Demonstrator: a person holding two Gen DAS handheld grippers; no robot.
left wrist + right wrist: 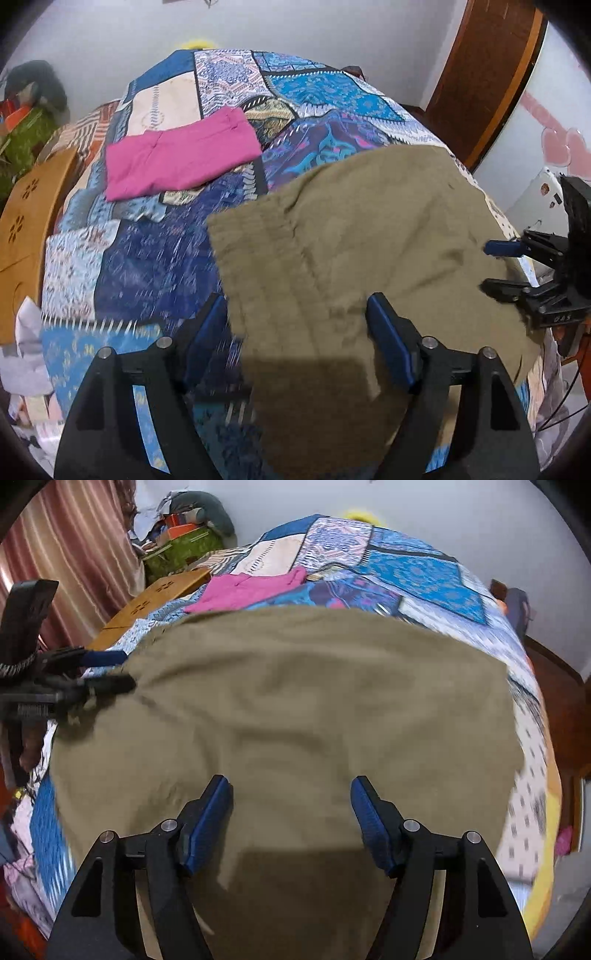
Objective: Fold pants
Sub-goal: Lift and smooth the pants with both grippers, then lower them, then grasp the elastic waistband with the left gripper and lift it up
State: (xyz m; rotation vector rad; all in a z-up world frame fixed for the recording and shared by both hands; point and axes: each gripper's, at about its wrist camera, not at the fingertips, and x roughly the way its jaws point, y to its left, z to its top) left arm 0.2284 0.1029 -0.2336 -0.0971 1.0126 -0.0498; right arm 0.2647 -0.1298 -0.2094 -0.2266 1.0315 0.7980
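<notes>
olive-brown pants lie spread on a patchwork bedspread, toward its near right side, already doubled into a broad rectangle with soft wrinkles. the left gripper hovers over the pants' left edge, jaws apart, nothing between them. the right gripper hangs over the middle of the cloth, jaws also apart and empty. a folded pink garment rests farther back on the left, apart from the pants. judging by the shape, one fold looks done; at least one more fold and some smoothing seem left.
</notes>
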